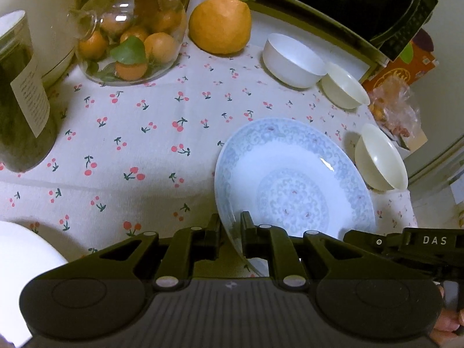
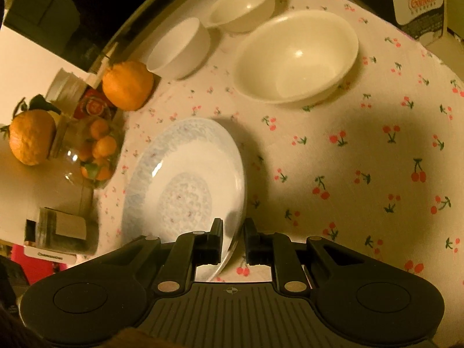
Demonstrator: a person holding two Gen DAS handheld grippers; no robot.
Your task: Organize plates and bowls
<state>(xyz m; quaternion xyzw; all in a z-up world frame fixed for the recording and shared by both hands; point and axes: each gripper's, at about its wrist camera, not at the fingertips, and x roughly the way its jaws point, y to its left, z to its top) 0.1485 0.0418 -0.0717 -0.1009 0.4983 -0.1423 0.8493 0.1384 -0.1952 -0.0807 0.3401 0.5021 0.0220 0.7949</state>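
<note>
We see the cherry-print tablecloth [image 1: 145, 133] covering the table, and we place everything else by the blue-patterned plate [image 1: 293, 179] lying on it. In the left wrist view the plate lies right of centre, its near rim running between the two fingers of the left gripper [image 1: 231, 232]; the jaws stand narrowly apart with a pad on each side of the rim, and we read them as closed on the plate. In the right wrist view the same plate [image 2: 185, 179] appears tilted, its edge passing between the fingers of the right gripper [image 2: 232, 237]; there is a visible gap beside the right finger, so we cannot tell whether this claw truly grips it.

Beyond the plate, toward the table's far edge, sits a large cream bowl [image 2: 295, 58], with a white bowl [image 2: 178, 49] and a smaller cream bowl [image 2: 242, 5] farther back. Left of the plate, a big orange citrus fruit [image 1: 220, 23] rests on the cloth, and farther left a glass jar [image 1: 130, 43] holds small oranges. A dark labelled jar [image 1: 23, 121] stands well apart, at the far left.
</note>
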